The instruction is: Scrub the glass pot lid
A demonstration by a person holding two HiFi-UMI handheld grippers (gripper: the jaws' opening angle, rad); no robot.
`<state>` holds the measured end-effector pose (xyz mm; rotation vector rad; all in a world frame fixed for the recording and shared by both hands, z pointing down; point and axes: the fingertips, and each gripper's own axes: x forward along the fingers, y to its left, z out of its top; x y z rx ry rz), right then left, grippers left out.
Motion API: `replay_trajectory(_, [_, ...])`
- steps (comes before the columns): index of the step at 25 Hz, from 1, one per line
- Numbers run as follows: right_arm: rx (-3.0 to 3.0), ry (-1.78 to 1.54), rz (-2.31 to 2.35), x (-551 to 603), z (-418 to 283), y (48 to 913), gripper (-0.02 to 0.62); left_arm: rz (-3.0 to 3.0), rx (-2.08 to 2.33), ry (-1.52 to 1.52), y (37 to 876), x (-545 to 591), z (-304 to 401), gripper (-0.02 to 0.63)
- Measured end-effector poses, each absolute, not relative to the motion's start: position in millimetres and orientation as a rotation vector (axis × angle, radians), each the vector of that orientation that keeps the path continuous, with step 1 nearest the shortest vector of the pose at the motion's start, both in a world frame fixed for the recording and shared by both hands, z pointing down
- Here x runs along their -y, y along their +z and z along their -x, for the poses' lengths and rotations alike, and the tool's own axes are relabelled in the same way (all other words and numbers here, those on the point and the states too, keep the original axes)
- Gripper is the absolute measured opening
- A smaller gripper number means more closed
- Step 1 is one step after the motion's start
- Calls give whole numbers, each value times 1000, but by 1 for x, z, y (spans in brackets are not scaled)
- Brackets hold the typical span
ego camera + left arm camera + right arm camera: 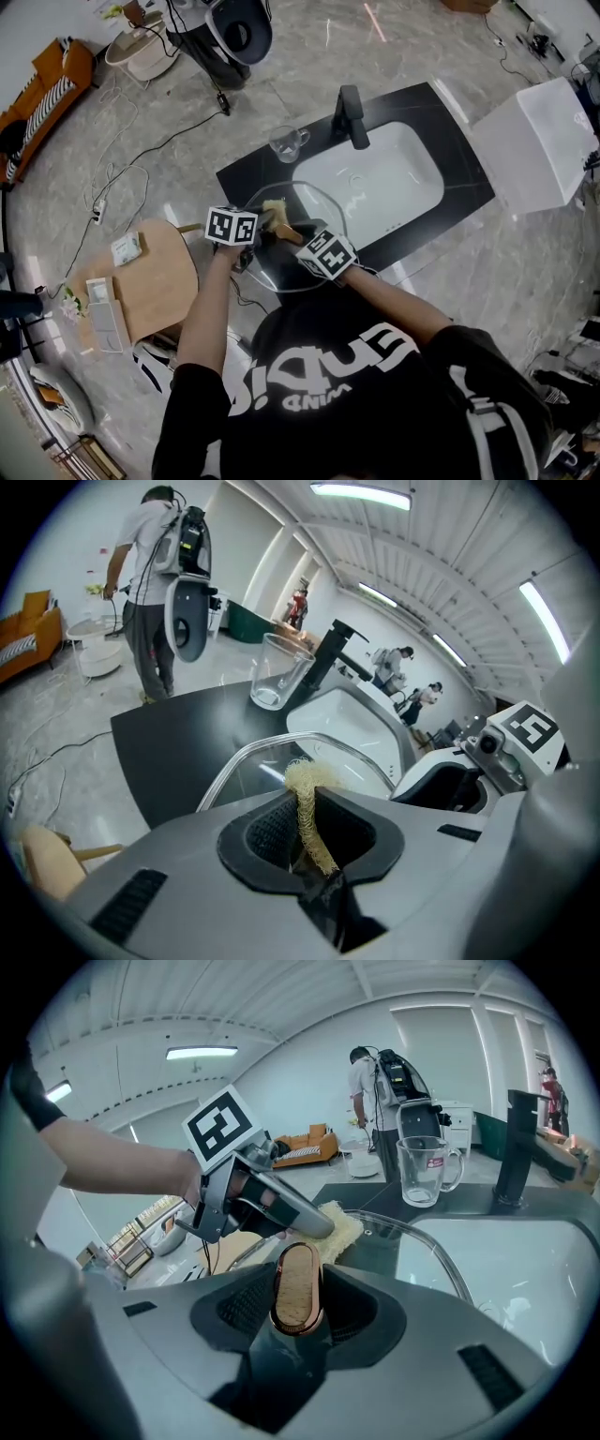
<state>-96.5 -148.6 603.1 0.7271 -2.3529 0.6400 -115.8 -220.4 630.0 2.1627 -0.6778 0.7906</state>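
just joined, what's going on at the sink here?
A person stands at a black counter with a white sink, a gripper in each hand. The right gripper is shut on the wooden knob of the glass pot lid, holding it at the sink's near edge. The left gripper is shut on a yellowish scrub pad that rests on the lid near its rim. A glass mug stands beside the faucet.

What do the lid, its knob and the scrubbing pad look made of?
The lid looks like clear glass: the sink shows through. Its knob seems pale wood or cork, ringed by shiny copper-toned metal. The scrubbing pad is coarse straw-coloured fibre, loofah-like.
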Motion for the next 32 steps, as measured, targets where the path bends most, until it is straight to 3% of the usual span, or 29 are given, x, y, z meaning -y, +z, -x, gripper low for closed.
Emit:
replay_trajectory(17, [2350,629,-675,148,97,601,160,-2147,791,832,627,155,154,55])
replay_trajectory(32, [2338,633,-631,149,98,601,160,-2124,737,747,630,84,101,54])
